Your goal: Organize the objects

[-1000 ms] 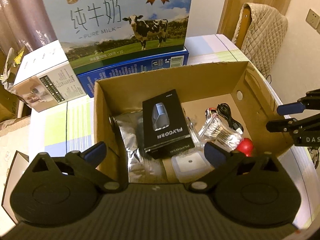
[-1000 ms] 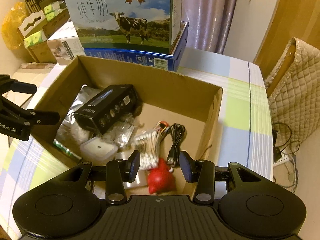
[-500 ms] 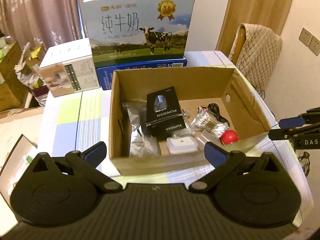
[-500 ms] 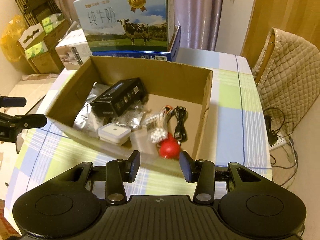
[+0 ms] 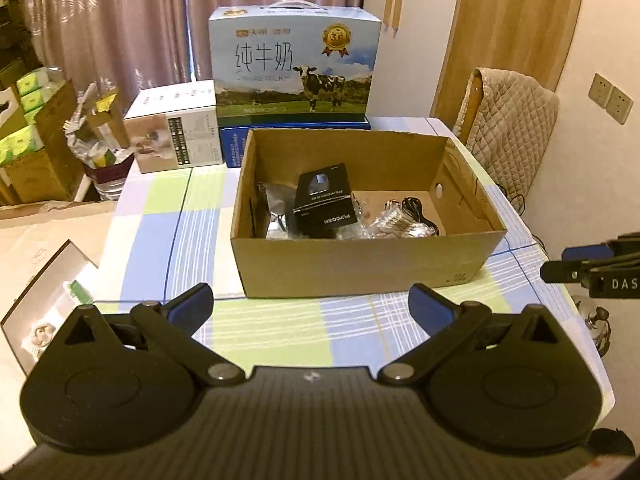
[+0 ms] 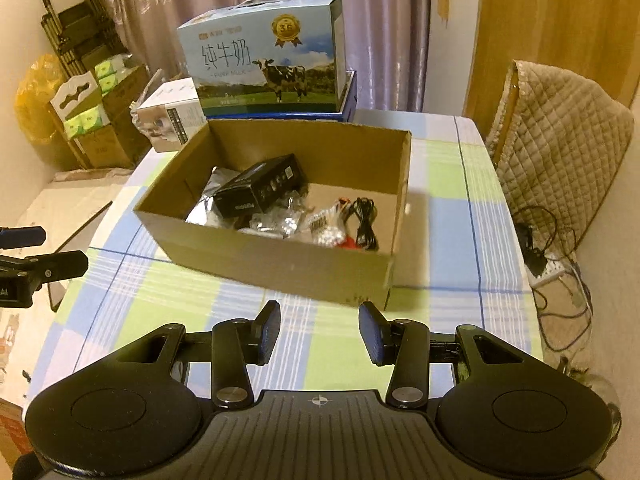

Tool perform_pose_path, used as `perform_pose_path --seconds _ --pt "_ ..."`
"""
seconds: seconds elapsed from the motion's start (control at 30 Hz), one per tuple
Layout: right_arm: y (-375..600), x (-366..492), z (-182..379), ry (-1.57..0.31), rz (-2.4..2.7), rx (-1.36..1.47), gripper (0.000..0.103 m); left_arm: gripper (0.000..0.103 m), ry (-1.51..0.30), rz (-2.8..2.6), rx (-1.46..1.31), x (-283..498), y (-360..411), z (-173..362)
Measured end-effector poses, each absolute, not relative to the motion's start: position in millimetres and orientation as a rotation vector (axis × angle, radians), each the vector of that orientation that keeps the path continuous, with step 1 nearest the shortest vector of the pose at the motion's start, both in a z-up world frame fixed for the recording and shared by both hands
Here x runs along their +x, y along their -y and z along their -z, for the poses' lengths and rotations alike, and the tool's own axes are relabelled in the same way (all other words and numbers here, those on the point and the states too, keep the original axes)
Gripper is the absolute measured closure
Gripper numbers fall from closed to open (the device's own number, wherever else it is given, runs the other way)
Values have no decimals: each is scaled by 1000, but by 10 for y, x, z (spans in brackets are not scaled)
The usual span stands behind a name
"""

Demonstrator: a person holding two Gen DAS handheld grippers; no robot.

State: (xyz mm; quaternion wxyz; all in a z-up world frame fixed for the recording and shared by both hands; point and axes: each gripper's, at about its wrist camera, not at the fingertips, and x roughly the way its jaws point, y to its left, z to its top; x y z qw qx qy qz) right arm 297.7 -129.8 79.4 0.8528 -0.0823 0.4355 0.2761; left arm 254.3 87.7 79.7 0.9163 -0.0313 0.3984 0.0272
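An open cardboard box (image 5: 360, 264) (image 6: 280, 264) stands on the checked tablecloth. Inside lie a black product box (image 5: 324, 204) (image 6: 260, 192), a silver foil bag (image 5: 276, 216) (image 6: 204, 208), a clear pack of cotton swabs (image 5: 400, 226) (image 6: 328, 228), a black cable (image 5: 416, 210) (image 6: 364, 220) and a bit of a red object (image 6: 348, 243). My left gripper (image 5: 312, 300) is open and empty, well in front of the box; it also shows in the right wrist view (image 6: 48, 248). My right gripper (image 6: 319, 330) is open and empty in front of the box; it also shows in the left wrist view (image 5: 568, 262).
A milk carton (image 5: 294, 68) on a blue box and a white box (image 5: 176, 132) stand behind the cardboard box. A chair with a quilted cover (image 6: 560, 140) stands right of the table. Cartons (image 6: 92, 120) are stacked at the left. Cables (image 6: 560, 280) lie on the floor.
Both grippers have pulled back and up from over the box to in front of it. The box contents have not moved.
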Motion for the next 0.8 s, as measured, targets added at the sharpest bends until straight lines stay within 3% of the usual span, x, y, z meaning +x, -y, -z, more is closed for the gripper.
perform_pose_path --seconds 0.8 --pt "1763 1877 -880 -844 -515 -167 62 1 -789 -82 -46 1481 -352 -810"
